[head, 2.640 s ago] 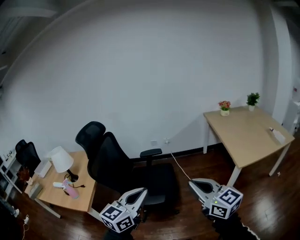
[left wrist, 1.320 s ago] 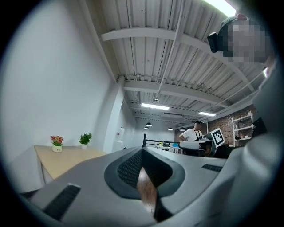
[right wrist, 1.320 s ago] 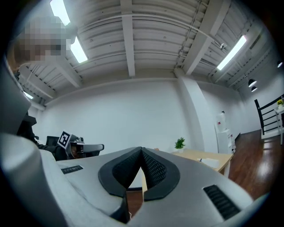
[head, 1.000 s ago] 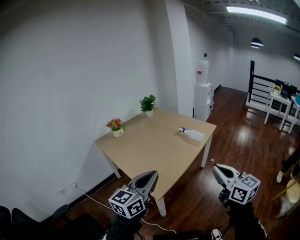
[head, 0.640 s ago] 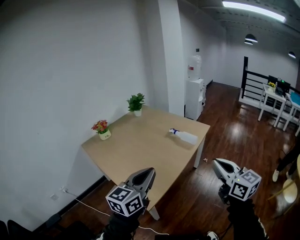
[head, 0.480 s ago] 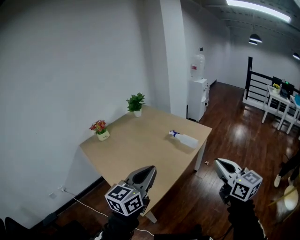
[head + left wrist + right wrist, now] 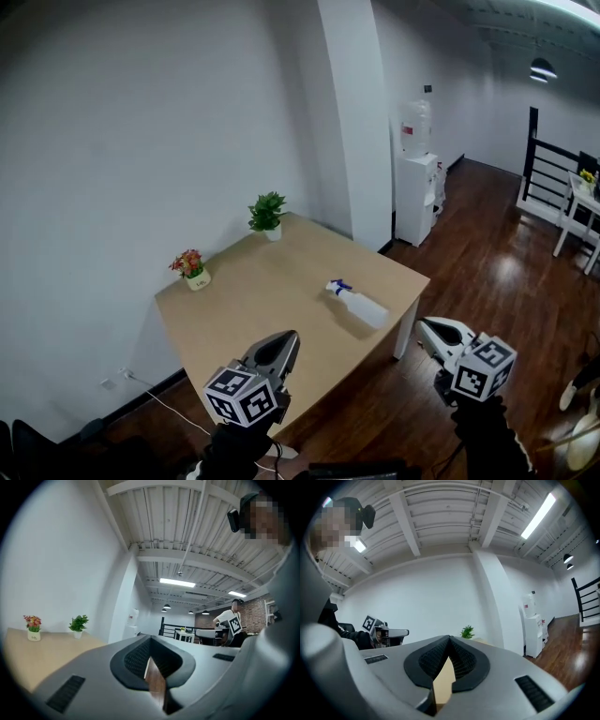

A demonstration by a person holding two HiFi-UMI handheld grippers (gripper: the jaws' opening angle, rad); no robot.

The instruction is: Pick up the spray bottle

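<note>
White walls (image 7: 141,141) and dark wood flooring (image 7: 487,272) frame a pale counter (image 7: 244,319). Nearest, the left hand-held gripper (image 7: 280,341) and right hand-held gripper (image 7: 432,329) are both clenched and empty. On the counter's right side the spray bottle (image 7: 357,303) lies on its side. It is probably light, slick plastic, best gripped across the body just below the neck.

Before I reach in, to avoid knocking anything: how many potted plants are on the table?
2: a flowering plant at the table's left corner, a green plant at its far corner. None appears hidden.
</note>
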